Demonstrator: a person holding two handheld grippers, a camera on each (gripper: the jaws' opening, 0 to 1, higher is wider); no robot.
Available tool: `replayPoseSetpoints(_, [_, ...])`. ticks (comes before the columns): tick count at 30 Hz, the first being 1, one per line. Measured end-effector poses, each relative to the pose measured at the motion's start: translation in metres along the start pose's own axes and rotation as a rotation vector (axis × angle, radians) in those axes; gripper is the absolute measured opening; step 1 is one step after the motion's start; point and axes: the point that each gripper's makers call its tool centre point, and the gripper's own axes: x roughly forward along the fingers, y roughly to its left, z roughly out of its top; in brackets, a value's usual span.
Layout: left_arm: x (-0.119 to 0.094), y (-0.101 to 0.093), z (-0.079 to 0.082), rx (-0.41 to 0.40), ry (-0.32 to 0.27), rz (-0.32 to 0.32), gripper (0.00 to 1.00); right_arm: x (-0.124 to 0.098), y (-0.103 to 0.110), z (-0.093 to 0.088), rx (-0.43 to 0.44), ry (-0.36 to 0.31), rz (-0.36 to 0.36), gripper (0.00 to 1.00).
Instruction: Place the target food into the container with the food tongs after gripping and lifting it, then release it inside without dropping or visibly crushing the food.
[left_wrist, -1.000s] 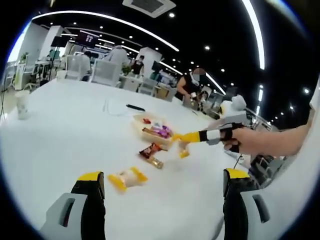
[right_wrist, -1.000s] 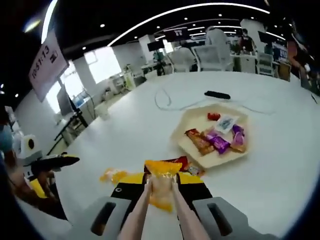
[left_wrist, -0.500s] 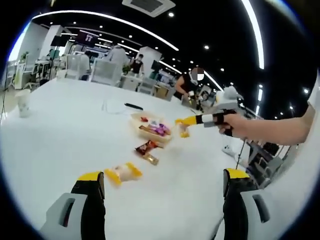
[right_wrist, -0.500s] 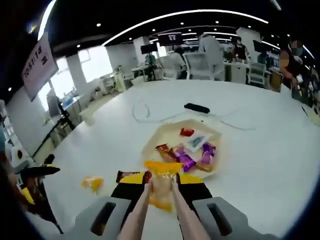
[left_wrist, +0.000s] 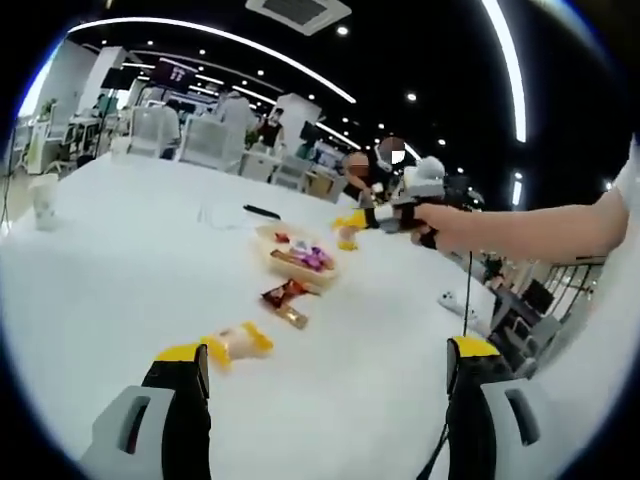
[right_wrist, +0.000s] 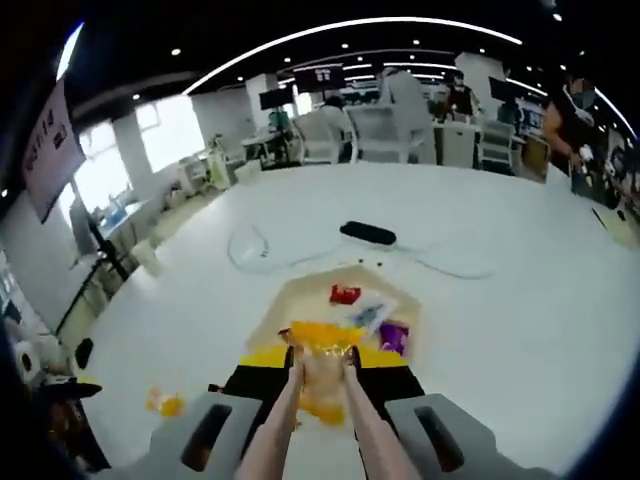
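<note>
Right gripper (right_wrist: 322, 368) is clamped on the pale food tongs (right_wrist: 318, 415), and the tong tips pinch the yellow-and-orange wrapped snack (right_wrist: 322, 360).

Change over the last second: in the right gripper view the shallow beige paper tray (right_wrist: 290, 305) has slid from 2 o'clock of the snack to directly behind it, with the red, white and purple packets inside now peeking out just above the snack. That's camera motion, not tray motion: the hand carried the load across the white counter (right_wrist: 520, 300) and is now over the tray.

Left gripper view confirms it. The right gripper (left_wrist: 352, 219) sits at 1 o'clock, with the snack (left_wrist: 347, 238) hanging just past the far rim of the tray (left_wrist: 262, 237), off the counter (height over the tray is hard to judge under fisheye).

Snack outline looks intact, no visible crushing.

Left gripper (left_wrist: 325, 372) idles with jaws spread wide, holding nothing. A second yellow wrapped snack (left_wrist: 232, 343) lies on the counter near its left jaw, and a brown-red packet (left_wrist: 282, 296) sits between that and the tray.

Read: transport is basically done. What's left is lowering into the tray and easing the tongs open.
</note>
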Motion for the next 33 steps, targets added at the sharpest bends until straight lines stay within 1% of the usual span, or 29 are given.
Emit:
replayPoseSetpoints(1, [-0.001,0.000,0.003,-0.001,-0.010,0.000,0.99,0.000,-0.004,0.004,-0.062,0.008,-0.037,0.23])
replayPoseSetpoints(2, [-0.003,0.001,0.009,-0.019,-0.039,-0.002,0.99,0.000,-0.009,0.008,-0.124,0.015,-0.074,0.23])
replayPoseSetpoints(3, [-0.004,0.001,0.011,-0.032,-0.052,-0.005,0.99,0.004,-0.007,0.019,-0.195,0.011,-0.091,0.23])
replayPoseSetpoints(4, [-0.005,0.002,0.016,-0.075,-0.073,-0.014,0.99,0.006,-0.004,0.022,-0.168,0.007,-0.080,0.23])
replayPoseSetpoints(5, [-0.005,0.005,0.017,-0.080,-0.077,-0.015,0.99,0.008,-0.002,0.025,-0.155,0.004,-0.071,0.23])
replayPoseSetpoints(7, [-0.007,0.009,0.019,-0.073,-0.076,-0.012,0.99,0.013,-0.002,0.032,-0.136,-0.007,-0.065,0.23])
replayPoseSetpoints(8, [-0.009,0.013,0.021,-0.062,-0.077,-0.003,0.99,0.019,0.000,0.036,-0.127,-0.013,-0.054,0.23])
replayPoseSetpoints(9, [-0.011,0.018,0.022,-0.055,-0.079,0.011,0.99,0.022,0.000,0.037,-0.128,-0.016,-0.050,0.23])
replayPoseSetpoints(10, [-0.012,0.020,0.023,-0.059,-0.084,0.020,0.99,0.027,0.001,0.037,-0.120,-0.021,-0.039,0.23])
replayPoseSetpoints(12, [-0.015,0.027,0.022,-0.074,-0.094,0.040,0.99,0.037,0.002,0.032,-0.041,-0.017,-0.020,0.23])
replayPoseSetpoints(18, [-0.014,0.032,0.012,-0.073,-0.069,0.069,0.99,0.051,0.003,0.032,0.016,-0.052,-0.004,0.24])
replayPoseSetpoints(23, [-0.011,0.040,0.013,-0.081,-0.066,0.074,0.99,0.052,0.004,0.031,0.048,-0.057,-0.011,0.27])
replayPoseSetpoints(26, [-0.008,0.047,0.015,-0.081,-0.067,0.080,0.99,0.050,0.006,0.030,0.025,-0.059,-0.003,0.27])
replayPoseSetpoints(27, [-0.008,0.048,0.015,-0.082,-0.068,0.080,0.99,0.050,0.010,0.030,0.027,-0.062,0.022,0.27])
replayPoseSetpoints(29, [-0.005,0.051,0.016,-0.089,-0.073,0.083,0.99,0.048,0.017,0.028,0.017,-0.066,0.048,0.28])
replayPoseSetpoints(30, [-0.004,0.051,0.016,-0.092,-0.067,0.082,0.99,0.048,0.025,0.021,0.002,-0.042,0.097,0.28])
replayPoseSetpoints(31, [-0.004,0.050,0.015,-0.088,-0.061,0.080,0.99,0.048,0.027,0.018,-0.006,-0.034,0.105,0.28])
replayPoseSetpoints(33, [-0.004,0.050,0.017,-0.076,-0.064,0.077,0.99,0.045,0.030,0.011,-0.062,-0.027,0.117,0.28])
